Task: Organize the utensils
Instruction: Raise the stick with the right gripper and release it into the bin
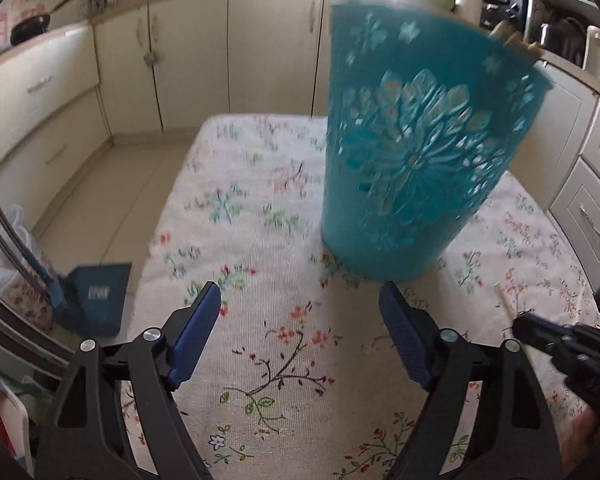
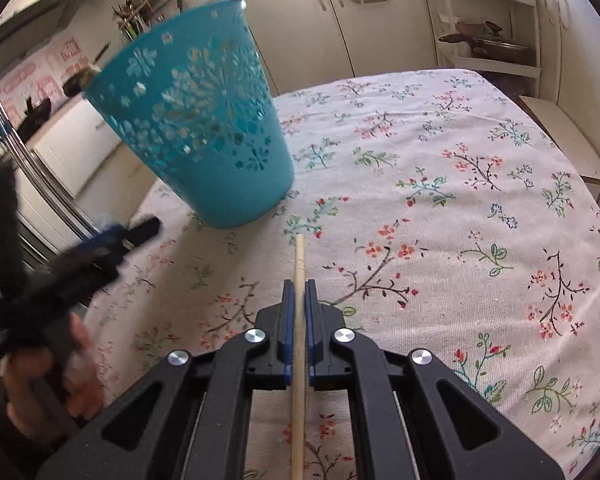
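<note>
The left gripper [image 1: 300,300] has its blue-padded fingers spread wide with nothing between them, above the floral-clothed counter [image 1: 260,240], just before the tall turquoise perforated plastic basket [image 1: 412,168]. The right gripper [image 2: 299,296] has its fingers clamped on a thin pale wooden stick [image 2: 299,264] pointing toward that basket.

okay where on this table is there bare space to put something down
Most of the floral tablecloth is bare: the wide stretch right of and behind the teal basket. Crowded only near the front left, where the basket, the open left gripper and the right gripper clamping a wooden stick meet.
</note>
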